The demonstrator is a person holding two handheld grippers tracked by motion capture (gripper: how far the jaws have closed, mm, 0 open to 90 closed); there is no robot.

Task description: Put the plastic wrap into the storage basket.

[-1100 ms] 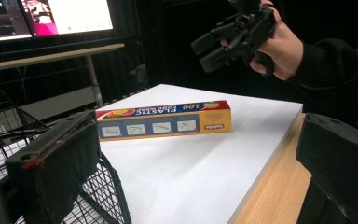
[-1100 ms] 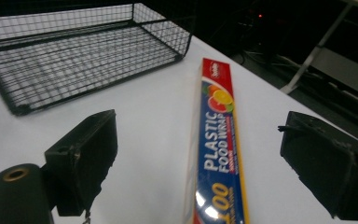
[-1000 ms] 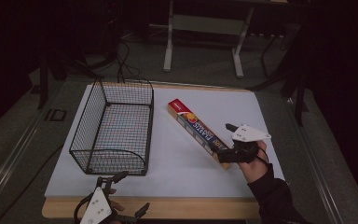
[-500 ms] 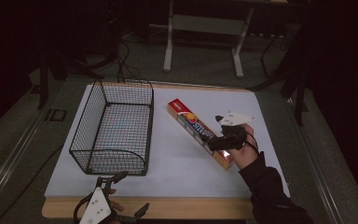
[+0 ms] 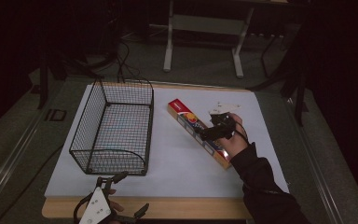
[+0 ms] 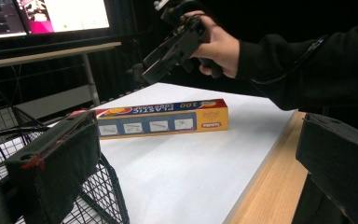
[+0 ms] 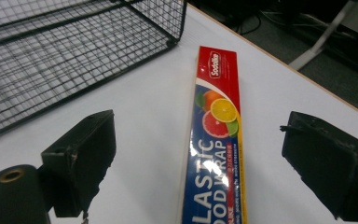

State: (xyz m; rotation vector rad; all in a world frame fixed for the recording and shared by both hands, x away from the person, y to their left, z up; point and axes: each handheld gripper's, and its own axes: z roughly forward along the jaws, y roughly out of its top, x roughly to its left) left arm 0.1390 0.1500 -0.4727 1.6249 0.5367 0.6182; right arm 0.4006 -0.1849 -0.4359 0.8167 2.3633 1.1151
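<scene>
**Right gripper view: labelled box between spread fingers**

Right gripper view shows the plastic wrap box lying flat on the white counter. Readable print: "Sodelke" or similar on the red end, small and uncertain, then citrus fruit artwork, then "PLASTIC FOOD WRAP" in large white letters. The left gripper view shows "100" and "PLASTIC" on its side face.

In the high view, the box's long axis runs diagonally, red end toward the far side beside the wire basket, other end toward the near right.

The right gripper hovers above the box, fingers spread wide, one on each side, not touching. The left gripper sits at the near counter edge, fingers spread, holding nothing.
</scene>
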